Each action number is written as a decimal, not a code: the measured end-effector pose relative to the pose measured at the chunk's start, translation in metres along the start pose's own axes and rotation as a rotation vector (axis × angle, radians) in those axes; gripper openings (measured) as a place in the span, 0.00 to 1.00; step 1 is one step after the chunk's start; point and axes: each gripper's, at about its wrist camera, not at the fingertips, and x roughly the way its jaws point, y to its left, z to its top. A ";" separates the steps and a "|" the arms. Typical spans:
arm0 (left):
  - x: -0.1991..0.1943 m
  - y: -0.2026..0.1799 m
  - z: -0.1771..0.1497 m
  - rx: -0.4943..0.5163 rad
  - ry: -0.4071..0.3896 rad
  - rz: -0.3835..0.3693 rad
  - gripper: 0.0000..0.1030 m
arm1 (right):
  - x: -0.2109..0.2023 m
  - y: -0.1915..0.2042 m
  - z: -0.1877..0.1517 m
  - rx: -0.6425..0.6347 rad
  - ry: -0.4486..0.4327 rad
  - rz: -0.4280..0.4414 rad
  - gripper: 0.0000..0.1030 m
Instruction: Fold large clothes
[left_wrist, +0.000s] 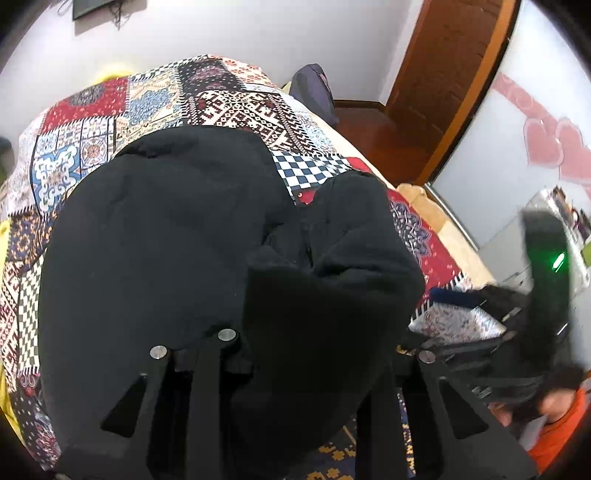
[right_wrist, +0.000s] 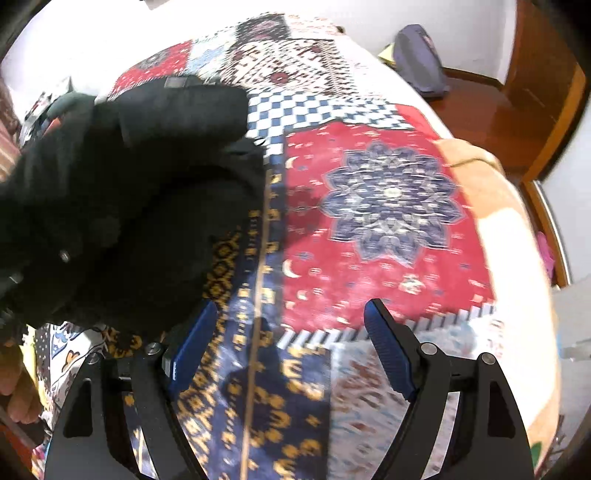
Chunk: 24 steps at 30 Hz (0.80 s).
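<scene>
1. The black garment (left_wrist: 177, 236) lay spread on the patchwork bedspread (left_wrist: 92, 122), presumably flattened there for folding.
2. The left tongs (left_wrist: 295, 354) sat buried in its near hem; whether they pinched the cloth, I could not tell.
3. The right tongs (right_wrist: 291, 332) hung apart, empty, just right of the garment.
4. No readable writing showed; a small grey tag (right_wrist: 177, 82) on the garment was blurred.

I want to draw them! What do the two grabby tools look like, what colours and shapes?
The right tool has a black frame with curved arms, triangle cut-outs, round silver bolts, and two blue ribbed pads. The left tool has the same black frame with silver bolts; its pads are hidden. An orange sleeve shows nearby.
</scene>
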 end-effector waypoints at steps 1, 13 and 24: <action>0.001 0.000 -0.002 0.003 -0.004 0.002 0.22 | -0.008 -0.003 0.001 0.008 -0.010 0.005 0.77; -0.027 -0.006 -0.017 0.025 -0.021 -0.086 0.64 | -0.084 0.044 0.048 -0.062 -0.210 0.122 0.77; -0.103 0.004 -0.035 0.032 -0.069 -0.117 0.64 | 0.007 0.031 0.030 -0.012 0.028 0.093 0.77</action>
